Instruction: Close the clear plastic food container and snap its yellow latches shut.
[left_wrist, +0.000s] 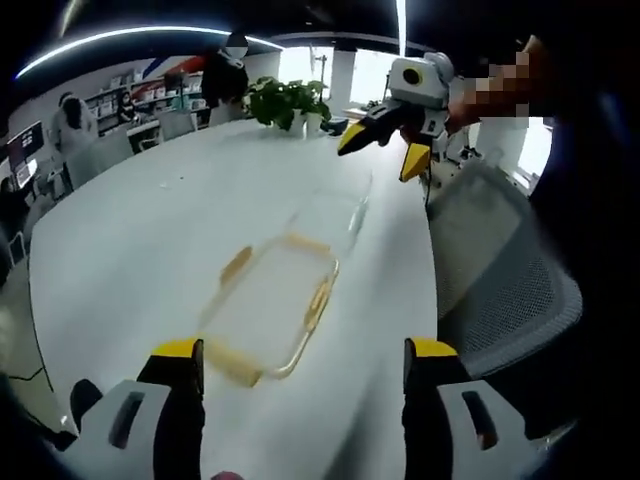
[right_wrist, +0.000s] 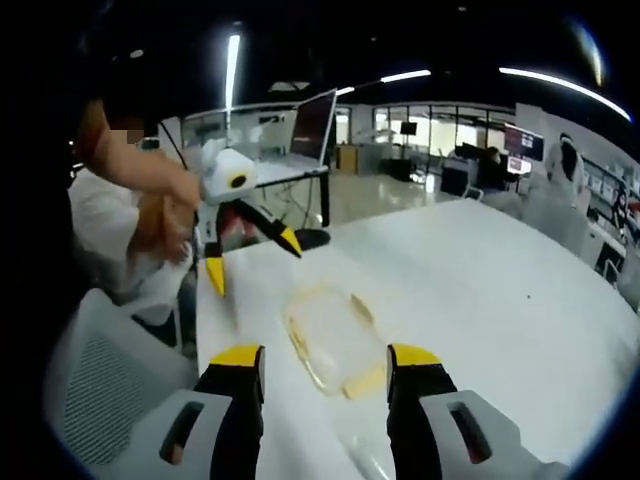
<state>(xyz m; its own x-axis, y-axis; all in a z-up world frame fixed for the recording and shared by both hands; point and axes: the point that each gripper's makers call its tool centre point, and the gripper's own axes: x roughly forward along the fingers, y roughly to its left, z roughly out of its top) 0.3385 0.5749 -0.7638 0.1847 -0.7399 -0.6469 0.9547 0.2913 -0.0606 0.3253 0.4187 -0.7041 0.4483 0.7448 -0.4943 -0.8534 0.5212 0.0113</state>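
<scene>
A clear plastic food container (left_wrist: 272, 300) with yellow latches lies on the white table (left_wrist: 130, 240), just beyond my left gripper (left_wrist: 305, 355), which is open and holds nothing. A faint clear lid (left_wrist: 335, 212) lies on the table past the container, apart from it. Farther off, my right gripper (left_wrist: 383, 150) hovers above the table edge with its jaws spread. In the right gripper view the container (right_wrist: 330, 335) sits just ahead of the open right gripper (right_wrist: 325, 358), and the left gripper (right_wrist: 252, 258) hangs open beyond it in a person's hand.
A grey mesh chair (left_wrist: 500, 290) stands against the table's edge beside the container, also seen as the chair (right_wrist: 110, 380). A potted plant (left_wrist: 290, 100) is at the table's far end. A raised laptop screen (right_wrist: 310, 125) stands behind. People sit in the background office.
</scene>
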